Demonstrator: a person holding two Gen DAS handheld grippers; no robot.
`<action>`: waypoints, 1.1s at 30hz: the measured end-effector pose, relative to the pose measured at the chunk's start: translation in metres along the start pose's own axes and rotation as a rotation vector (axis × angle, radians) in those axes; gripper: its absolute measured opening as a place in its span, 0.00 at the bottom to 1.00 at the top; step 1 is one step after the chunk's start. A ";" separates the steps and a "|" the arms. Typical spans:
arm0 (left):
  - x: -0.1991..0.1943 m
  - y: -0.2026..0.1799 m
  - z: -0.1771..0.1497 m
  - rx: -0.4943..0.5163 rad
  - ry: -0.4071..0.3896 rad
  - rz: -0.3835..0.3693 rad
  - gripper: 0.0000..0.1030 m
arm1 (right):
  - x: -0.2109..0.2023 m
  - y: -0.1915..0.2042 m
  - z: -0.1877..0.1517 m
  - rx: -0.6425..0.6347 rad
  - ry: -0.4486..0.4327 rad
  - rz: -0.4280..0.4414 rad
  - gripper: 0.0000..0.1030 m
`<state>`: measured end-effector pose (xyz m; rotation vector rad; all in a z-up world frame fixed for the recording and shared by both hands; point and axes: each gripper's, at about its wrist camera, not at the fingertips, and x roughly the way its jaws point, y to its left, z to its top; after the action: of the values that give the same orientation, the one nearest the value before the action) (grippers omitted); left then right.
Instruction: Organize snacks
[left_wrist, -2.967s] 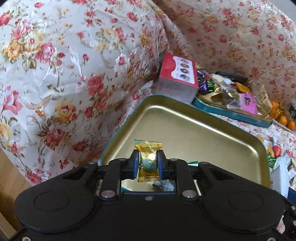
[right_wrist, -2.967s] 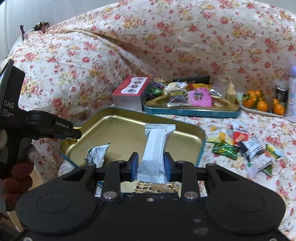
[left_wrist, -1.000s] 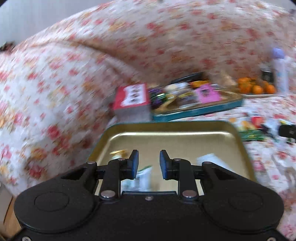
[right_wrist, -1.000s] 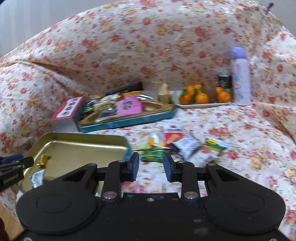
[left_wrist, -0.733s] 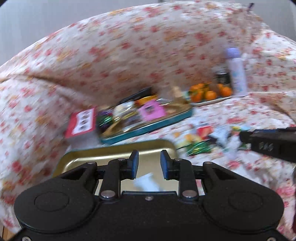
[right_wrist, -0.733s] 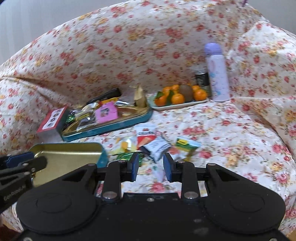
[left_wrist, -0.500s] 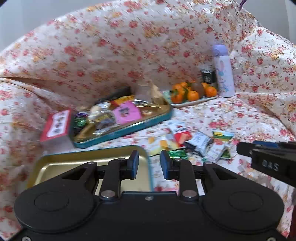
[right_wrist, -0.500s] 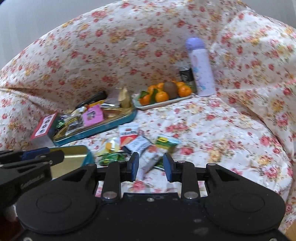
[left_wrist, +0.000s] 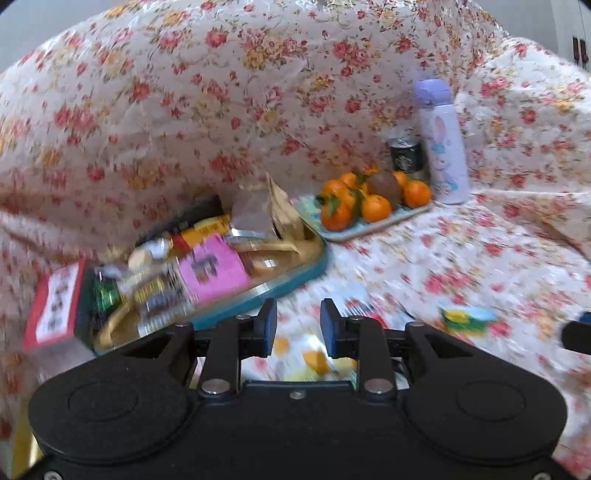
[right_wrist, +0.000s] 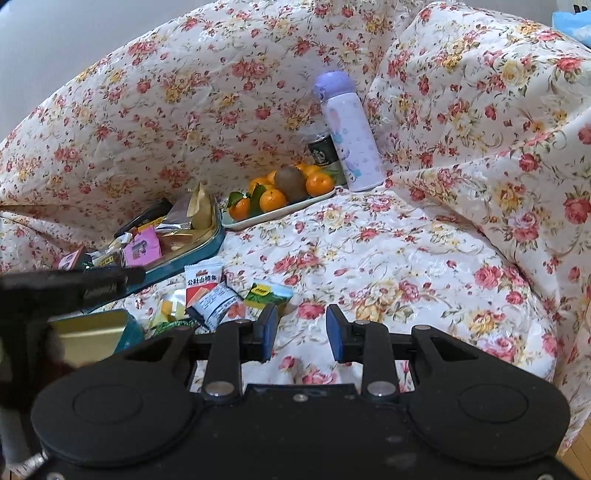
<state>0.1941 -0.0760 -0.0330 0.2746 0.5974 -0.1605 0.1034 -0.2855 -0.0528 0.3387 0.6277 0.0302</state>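
Loose snack packets lie on the flowered cloth: a red-and-white one (right_wrist: 201, 282), a blue-white one (right_wrist: 216, 304), a green-yellow one (right_wrist: 267, 293) and a yellow candy (right_wrist: 168, 308). My right gripper (right_wrist: 301, 334) hovers open and empty just right of this pile. My left gripper (left_wrist: 298, 326) is open and empty too, above blurred packets including an orange-yellow candy (left_wrist: 314, 360) and the green-yellow packet (left_wrist: 467, 318). A corner of the gold tray (right_wrist: 92, 330) shows at the left, with the left gripper's finger (right_wrist: 110, 278) above it.
A teal-rimmed tray (right_wrist: 207, 245) heaped with snacks, a pink packet (left_wrist: 212, 267) among them, sits behind the pile. A red box (left_wrist: 55, 302) is at its left. Further back stand a plate of oranges (right_wrist: 280, 206), a dark can (right_wrist: 323, 153) and a purple bottle (right_wrist: 349, 136).
Both grippers have swung right, away from the gold tray and over the loose packets. Three seconds ago the left held a yellow candy and the right a white bar; both jaws are now empty.
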 end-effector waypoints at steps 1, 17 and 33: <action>0.006 0.001 0.003 0.016 -0.002 0.006 0.36 | 0.002 0.000 0.002 0.002 -0.002 0.001 0.31; 0.067 0.025 0.011 0.054 0.104 0.054 0.35 | 0.034 0.030 0.007 -0.074 0.020 0.085 0.32; 0.005 -0.002 0.008 0.054 0.140 -0.052 0.36 | 0.070 0.050 -0.006 -0.142 0.173 0.079 0.41</action>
<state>0.2022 -0.0808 -0.0303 0.3245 0.7397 -0.2087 0.1603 -0.2277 -0.0816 0.2248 0.7790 0.1803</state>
